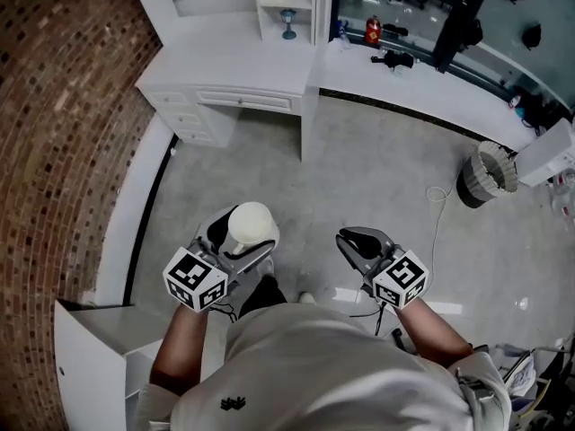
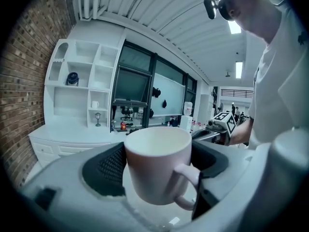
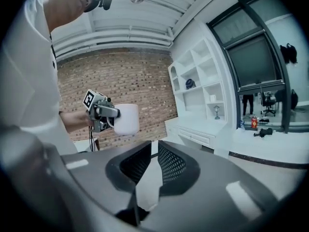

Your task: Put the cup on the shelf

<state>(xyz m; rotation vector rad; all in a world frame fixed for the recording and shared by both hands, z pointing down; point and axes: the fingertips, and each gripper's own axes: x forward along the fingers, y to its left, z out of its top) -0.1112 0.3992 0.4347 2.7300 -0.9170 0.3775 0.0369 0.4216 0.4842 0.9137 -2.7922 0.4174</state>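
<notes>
**Fig.** Carry phase; head view w/ both gripper views.

- **Cup and left gripper.** The cup point(image 1: 251, 222) sits lower centre-left of the head view. It is clamped between the 2 wide-spread jaws of the left gripper point(image 1: 241, 241), w/ pads bearing on opposite sides of its wall. In the left gripper view the cup point(image 2: 157, 164) stands upright, mouth up, long axis vertical. Its handle is turned toward the camera at lower right.
- **Right gripper.** The right gripper point(image 1: 361, 243) is at lower centre-right. Its jaws are drawn almost together w/ only a slim gap, and its own view shows nothing between them.
- **Key relation.** The shelf unit point(image 1: 286, 3) lies at top centre of the head view, up-frame and slightly right of the cup. It is well apart from the cup, across bare floor point(image 1: 359, 169). In the left gripper view the shelf unit point(image 2: 82, 83) appears at upper left, beyond the cup's rim.
- **Judgement.** The left gripper is the carrier & prob. the nearer to the target. The next move calls for a forward approach w/ the cup kept level, then a lift to an open bay.
</notes>
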